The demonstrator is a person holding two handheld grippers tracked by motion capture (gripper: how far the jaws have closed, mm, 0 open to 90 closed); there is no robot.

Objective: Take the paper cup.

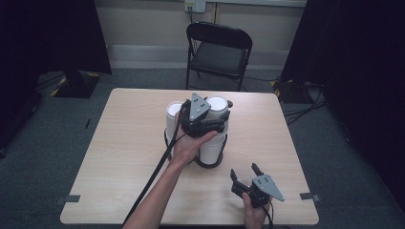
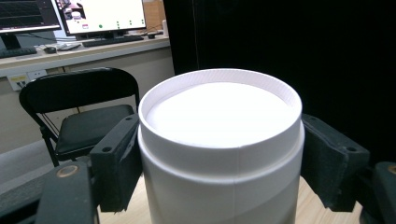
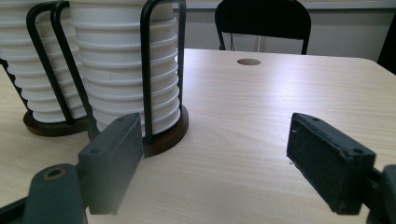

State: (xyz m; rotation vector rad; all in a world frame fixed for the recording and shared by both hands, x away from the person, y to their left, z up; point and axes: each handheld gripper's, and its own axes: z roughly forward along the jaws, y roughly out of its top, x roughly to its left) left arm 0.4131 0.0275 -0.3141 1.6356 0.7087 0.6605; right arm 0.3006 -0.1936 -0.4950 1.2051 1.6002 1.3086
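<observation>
Black fingers point(image 2: 116, 163) of the left gripper point(image 1: 203, 125) are clamped on the top paper cup point(image 2: 219, 140), upright on the right stack in its wire holder point(image 3: 159, 70) mid-tabletop point(image 1: 119, 157). Lift path: straight up along the stack's axis. Right gripper point(image 1: 246, 174) waits nearer the person, fingers apart, holding nothing.
</observation>
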